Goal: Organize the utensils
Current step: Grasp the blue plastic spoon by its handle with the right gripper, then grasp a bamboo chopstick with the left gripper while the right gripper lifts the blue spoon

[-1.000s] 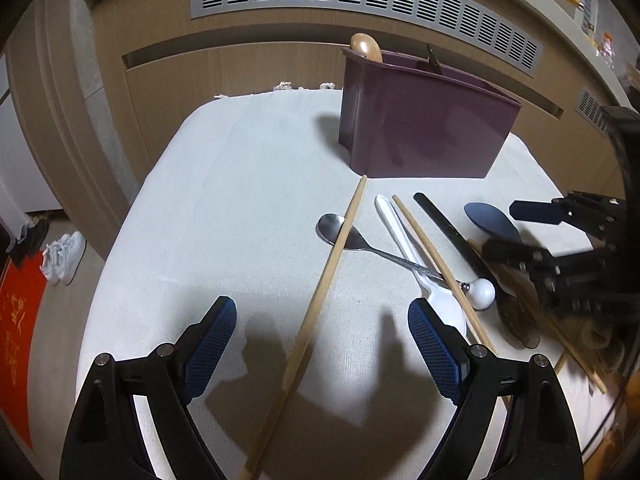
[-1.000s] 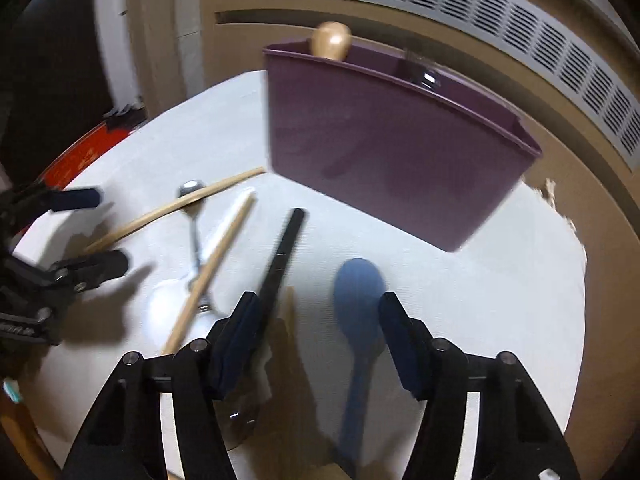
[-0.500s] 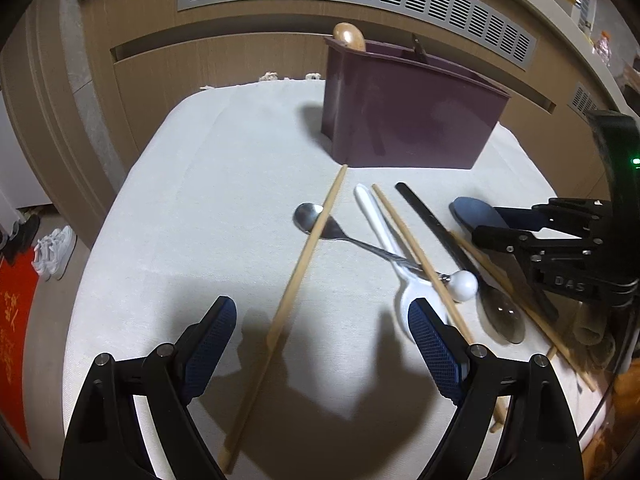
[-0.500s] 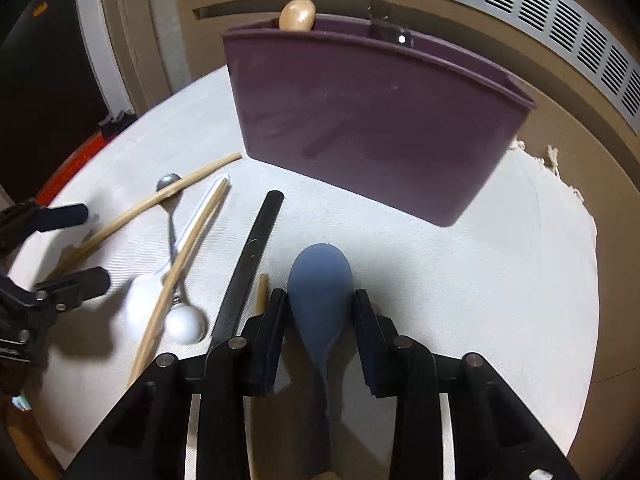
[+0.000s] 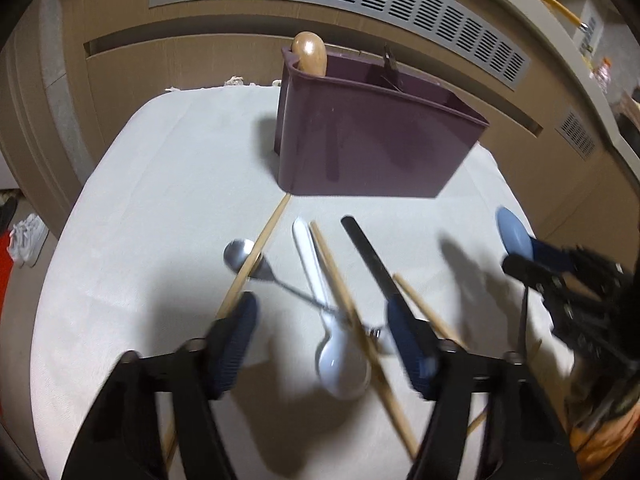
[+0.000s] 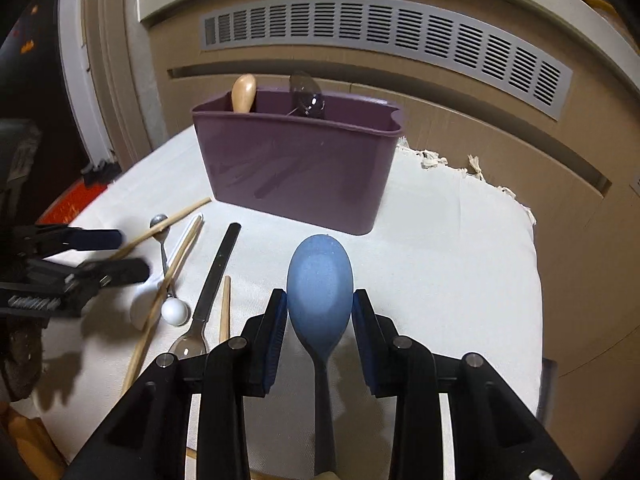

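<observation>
Two grippers: right gripper (image 6: 320,306) clamps blue spoon (image 6: 320,284) bowl, lower center; left gripper (image 5: 324,338) spread wide over white spoon (image 5: 340,360); purple caddy (image 6: 296,172) upper center.

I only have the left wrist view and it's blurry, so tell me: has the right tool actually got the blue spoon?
Observer: Yes. In the right wrist view the right tool is shut on the bowl of the blue plastic spoon, its pads pressed against both sides.
Operator: Is it lifted?
Observer: It seems so; the spoon's handle hangs down between the tool's arms, above the white cloth.
Operator: What's in the bin already?
Observer: Above the rim of the purple plastic bin there's a wooden spoon handle and a clear plastic spoon bowl.
</observation>
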Demonstrator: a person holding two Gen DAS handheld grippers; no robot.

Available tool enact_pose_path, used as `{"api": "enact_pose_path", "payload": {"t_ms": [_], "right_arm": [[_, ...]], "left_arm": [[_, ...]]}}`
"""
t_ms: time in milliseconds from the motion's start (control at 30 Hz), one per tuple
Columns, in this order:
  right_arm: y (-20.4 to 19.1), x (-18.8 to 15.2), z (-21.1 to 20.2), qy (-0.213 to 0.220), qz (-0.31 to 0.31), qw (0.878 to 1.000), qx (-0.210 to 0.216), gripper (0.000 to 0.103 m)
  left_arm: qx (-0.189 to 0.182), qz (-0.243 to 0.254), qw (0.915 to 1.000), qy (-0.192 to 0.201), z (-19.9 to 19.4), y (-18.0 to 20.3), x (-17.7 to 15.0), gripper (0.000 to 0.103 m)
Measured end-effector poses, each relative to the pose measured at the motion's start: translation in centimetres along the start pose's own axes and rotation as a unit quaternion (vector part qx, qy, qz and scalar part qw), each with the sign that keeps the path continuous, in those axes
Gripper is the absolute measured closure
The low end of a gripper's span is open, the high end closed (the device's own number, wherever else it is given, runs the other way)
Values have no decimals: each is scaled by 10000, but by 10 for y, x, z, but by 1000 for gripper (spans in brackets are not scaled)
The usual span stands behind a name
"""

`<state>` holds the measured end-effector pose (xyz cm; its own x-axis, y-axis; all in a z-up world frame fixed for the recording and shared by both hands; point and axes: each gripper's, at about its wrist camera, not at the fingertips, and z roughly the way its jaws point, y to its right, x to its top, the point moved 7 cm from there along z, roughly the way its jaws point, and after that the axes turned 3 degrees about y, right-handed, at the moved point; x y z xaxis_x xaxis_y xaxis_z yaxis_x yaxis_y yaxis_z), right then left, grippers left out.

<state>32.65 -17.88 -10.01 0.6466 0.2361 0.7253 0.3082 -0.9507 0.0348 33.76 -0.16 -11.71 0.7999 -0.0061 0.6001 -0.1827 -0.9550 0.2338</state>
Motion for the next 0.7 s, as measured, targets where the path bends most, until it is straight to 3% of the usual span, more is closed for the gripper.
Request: {"api": "enact_pose_path", "payload": {"t_ms": [67, 133, 367, 500, 600, 700], "right_arm": [[1, -1, -3, 74, 82, 9999, 76, 72], [2, -2, -7, 151, 150, 9997, 129, 72], [4, -10, -9, 261, 335, 9988, 258, 72], [6, -10, -12, 273, 382, 9986, 243, 72], [6, -10, -17, 312, 401, 9985, 195, 72], [6, -11, -21, 324, 456, 9983, 132, 72]], "left_arm": [[23, 65, 10000, -24, 7, 6, 6, 61], [127, 151, 9997, -111, 14, 10, 9, 67], [466, 350, 9966, -581, 46, 24, 7, 78], [678, 397, 9952, -580, 53, 23, 15, 81], [760, 494, 9946, -506, 56, 21, 18, 89], [666, 507, 9956, -420, 53, 21, 15, 94]]}}
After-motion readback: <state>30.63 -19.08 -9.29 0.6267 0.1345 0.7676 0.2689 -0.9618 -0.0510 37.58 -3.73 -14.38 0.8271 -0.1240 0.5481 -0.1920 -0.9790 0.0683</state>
